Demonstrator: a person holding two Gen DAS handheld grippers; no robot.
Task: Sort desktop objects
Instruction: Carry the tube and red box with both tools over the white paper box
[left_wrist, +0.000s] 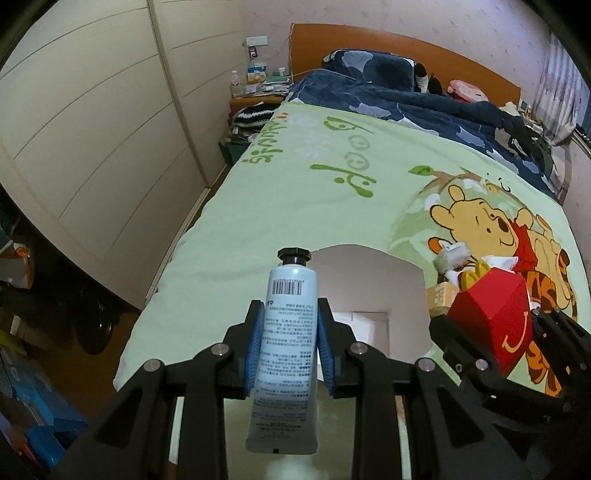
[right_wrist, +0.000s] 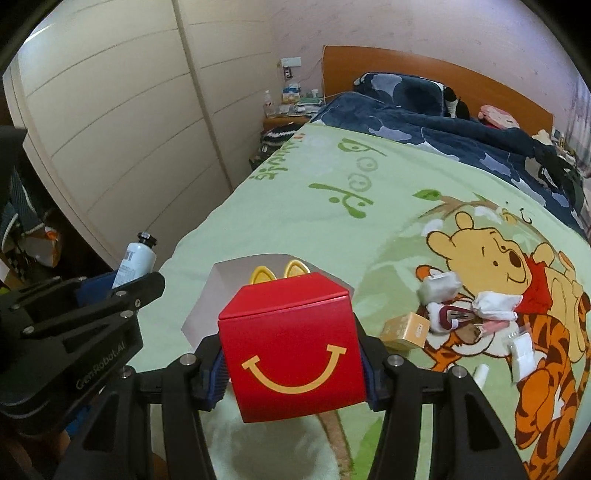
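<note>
The left gripper (left_wrist: 290, 347) was clenched on a pale blue tube (left_wrist: 286, 354) with a black cap, its blue pads (left_wrist: 255, 354) pressing both sides of the tube (barcode side facing the camera), held above the green blanket (left_wrist: 295, 192) on the bed. The right gripper (right_wrist: 295, 373) gripped a red box (right_wrist: 291, 350) with a yellow smile and yellow handles, also lifted over the blanket. A white box (right_wrist: 236, 280) stood on the blanket right behind it. Farther right lay a small tan box (right_wrist: 406, 330), white packets (right_wrist: 495, 304) and a red clip (right_wrist: 450, 315), close together. A navy quilt (right_wrist: 443, 129) covered the far end.
</note>
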